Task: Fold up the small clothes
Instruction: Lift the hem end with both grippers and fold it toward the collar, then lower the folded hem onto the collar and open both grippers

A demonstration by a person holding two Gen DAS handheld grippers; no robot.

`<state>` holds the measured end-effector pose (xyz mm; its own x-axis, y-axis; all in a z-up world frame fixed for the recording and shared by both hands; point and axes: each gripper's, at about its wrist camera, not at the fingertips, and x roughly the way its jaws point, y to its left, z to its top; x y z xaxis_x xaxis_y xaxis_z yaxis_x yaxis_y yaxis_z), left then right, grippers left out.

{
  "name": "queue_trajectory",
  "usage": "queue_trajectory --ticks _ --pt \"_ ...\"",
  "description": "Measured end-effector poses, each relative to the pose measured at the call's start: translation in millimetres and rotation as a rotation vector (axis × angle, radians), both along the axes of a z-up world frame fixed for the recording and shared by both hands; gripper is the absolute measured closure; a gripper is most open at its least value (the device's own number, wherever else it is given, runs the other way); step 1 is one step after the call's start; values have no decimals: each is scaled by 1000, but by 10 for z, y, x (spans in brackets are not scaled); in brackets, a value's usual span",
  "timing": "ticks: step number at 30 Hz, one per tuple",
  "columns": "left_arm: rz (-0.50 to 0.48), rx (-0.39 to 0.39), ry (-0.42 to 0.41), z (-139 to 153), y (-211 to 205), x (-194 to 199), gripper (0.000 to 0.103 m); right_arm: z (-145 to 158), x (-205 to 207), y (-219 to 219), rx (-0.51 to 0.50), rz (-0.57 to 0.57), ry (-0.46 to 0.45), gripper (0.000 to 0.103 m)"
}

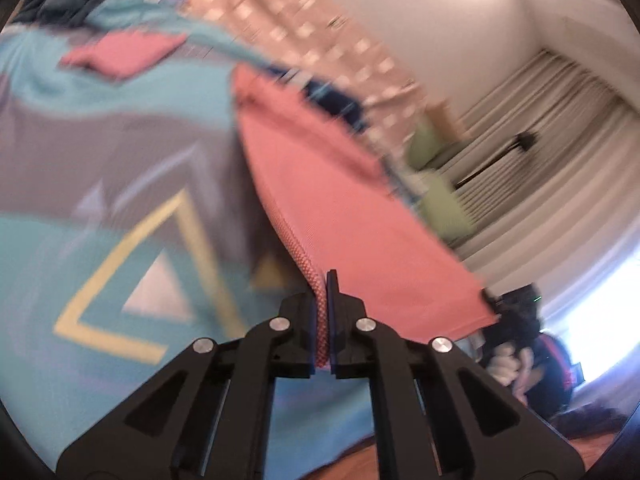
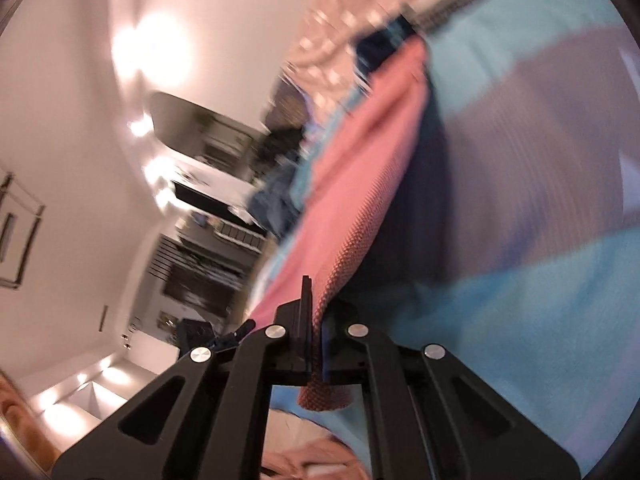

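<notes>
A small salmon-pink knit garment (image 1: 340,184) hangs lifted above a turquoise and grey patterned cloth (image 1: 100,140). My left gripper (image 1: 322,284) is shut on one edge of the pink garment. My right gripper (image 2: 318,300) is shut on another edge of the same pink garment (image 2: 360,184), which stretches away from it. The right gripper and the hand that holds it show at the far corner of the garment in the left wrist view (image 1: 508,308). Both views are motion-blurred and tilted.
A second folded pink piece (image 1: 120,54) lies on the patterned cloth. A dotted pink fabric (image 1: 312,36) lies behind. Dark clothes (image 2: 280,184) sit beyond. White curtains (image 1: 540,140) and a green cushion (image 1: 432,168) stand at the right.
</notes>
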<state>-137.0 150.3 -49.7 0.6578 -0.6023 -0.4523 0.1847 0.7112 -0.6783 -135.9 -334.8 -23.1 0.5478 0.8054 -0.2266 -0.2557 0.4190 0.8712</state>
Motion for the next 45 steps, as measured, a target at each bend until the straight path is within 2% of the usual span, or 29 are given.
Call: queue_trajectory --ticks 4,6,10,13,18,27,36,45 --pt "-22 -8 -139 460 -27 -149 99 333 -175 -135 46 -25 -97 100" --pt "-28 -14 -195 655 -42 -303 99 515 -309 -169 37 -42 -147 100" --pt "-18 8 -259 919 -60 -639 99 864 -658 -243 -14 -91 -226 100" --pt "-8 94 -301 1037 -144 -781 99 979 -775 -180 -139 -125 -265 100" --pt "-3 90 -240 896 -199 -420 99 762 -400 -96 -138 -149 -193 100" --pt "33 104 -203 829 -197 146 99 683 133 -30 -203 -206 -213 99" --pt "56 118 -171 795 -171 697 98 616 677 -35 -237 -205 -194 99" --pt "80 141 -123 732 -183 1348 98 446 1409 -28 -276 -191 -146 99"
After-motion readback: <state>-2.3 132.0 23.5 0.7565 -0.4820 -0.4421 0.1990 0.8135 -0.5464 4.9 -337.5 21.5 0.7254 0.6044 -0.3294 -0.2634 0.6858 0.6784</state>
